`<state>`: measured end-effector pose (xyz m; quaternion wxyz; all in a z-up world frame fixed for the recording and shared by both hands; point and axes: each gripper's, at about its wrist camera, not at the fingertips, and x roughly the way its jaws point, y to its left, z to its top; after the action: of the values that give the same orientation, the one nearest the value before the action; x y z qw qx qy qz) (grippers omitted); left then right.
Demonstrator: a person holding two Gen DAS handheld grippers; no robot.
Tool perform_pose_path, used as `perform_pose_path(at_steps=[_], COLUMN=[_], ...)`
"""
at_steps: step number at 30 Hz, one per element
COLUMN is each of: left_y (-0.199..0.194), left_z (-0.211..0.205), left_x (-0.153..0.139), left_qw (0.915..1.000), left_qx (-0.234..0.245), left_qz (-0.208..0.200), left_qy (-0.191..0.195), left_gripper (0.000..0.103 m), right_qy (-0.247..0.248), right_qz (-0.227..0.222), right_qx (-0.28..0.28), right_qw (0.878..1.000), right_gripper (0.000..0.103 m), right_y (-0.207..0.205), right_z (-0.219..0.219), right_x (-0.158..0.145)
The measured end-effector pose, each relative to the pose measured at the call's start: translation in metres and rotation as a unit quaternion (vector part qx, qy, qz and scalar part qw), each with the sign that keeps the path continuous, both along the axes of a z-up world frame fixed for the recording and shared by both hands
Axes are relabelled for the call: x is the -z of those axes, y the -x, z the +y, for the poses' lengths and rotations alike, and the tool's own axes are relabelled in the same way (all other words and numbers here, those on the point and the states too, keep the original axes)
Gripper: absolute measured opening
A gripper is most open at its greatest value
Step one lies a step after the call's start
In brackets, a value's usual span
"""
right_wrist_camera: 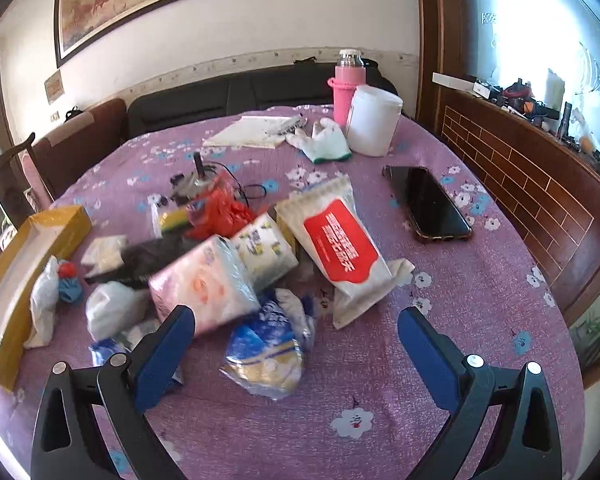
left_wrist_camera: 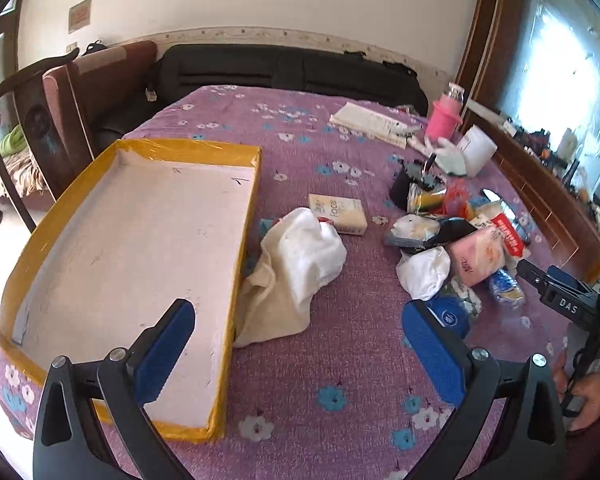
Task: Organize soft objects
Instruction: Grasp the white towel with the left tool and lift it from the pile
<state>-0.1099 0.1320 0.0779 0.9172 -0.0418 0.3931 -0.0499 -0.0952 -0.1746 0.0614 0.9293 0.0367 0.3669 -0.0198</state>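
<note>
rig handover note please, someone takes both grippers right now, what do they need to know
Left gripper: open, empty, hovering between the tray and the white cloth.
Right gripper: open, empty, over the blue and yellow packet at the near edge of the pile.
Yellow-edged tray: nothing in it.
Soft things on the purple bedspread: cloth lies against the tray's right wall; pink tissue pack and red-label wipes pack in the heap.
Done: nothing sorted yet.
Left: apparently move the soft items into the tray.

I am in a home living room. A dark sofa (right_wrist_camera: 236,92) lines the wall under a framed painting (right_wrist_camera: 140,4). A flowered cloth (right_wrist_camera: 440,320) covers my bench.
</note>
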Motion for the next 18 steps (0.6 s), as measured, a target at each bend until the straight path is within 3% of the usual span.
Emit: perform_pose_path(at_steps=[3, 4, 5, 7, 12, 13, 15, 16, 18], left_y=[-0.014, -0.018, -0.023, -0.037, -0.064, -0.067, -0.067, -0.067, -0.060], left_z=[-0.016, -0.019, -0.024, -0.036, -0.052, -0.052, -0.048, -0.046, -0.037], left_x=[0.004, 0.005, 0.006, 0.012, 0.036, 0.042, 0.051, 0.054, 0.051], left_qw=[0.9993, 0.9990, 0.9984, 0.9964, 0.9859, 0.9848, 0.9847, 0.9853, 0.9900], left_qx=[0.031, 0.036, 0.042, 0.060, 0.048, 0.052, 0.059, 0.058, 0.055], left_qz=[0.000, 0.002, 0.006, 0.022, 0.039, 0.050, 0.065, 0.074, 0.073], left_qy=[-0.018, -0.027, -0.036, -0.056, -0.155, -0.158, -0.150, -0.142, -0.107], left_gripper=[0.102, 0.094, 0.077, 0.062, 0.062, 0.060, 0.036, 0.012, 0.010], right_qy=[-0.010, -0.016, -0.033, -0.052, -0.076, -0.076, -0.074, -0.073, -0.072], right_qz=[0.004, 0.009, 0.019, 0.017, 0.012, 0.011, 0.009, 0.009, 0.011], right_qx=[0.006, 0.011, 0.013, 0.016, 0.017, 0.014, 0.011, 0.008, 0.004], right_qw=[1.000, 1.000, 0.999, 0.998, 0.997, 0.997, 0.997, 0.997, 0.997], right_gripper=[0.102, 0.102, 0.102, 0.102, 0.102, 0.102, 0.102, 0.102, 0.102], right_y=[-0.002, -0.002, -0.004, -0.005, -0.003, -0.002, -0.002, -0.002, -0.003], right_z=[-0.010, -0.014, -0.019, -0.026, -0.033, -0.032, -0.030, -0.029, -0.028], right_x=[0.010, 0.013, 0.017, 0.017, 0.017, 0.017, 0.017, 0.016, 0.017])
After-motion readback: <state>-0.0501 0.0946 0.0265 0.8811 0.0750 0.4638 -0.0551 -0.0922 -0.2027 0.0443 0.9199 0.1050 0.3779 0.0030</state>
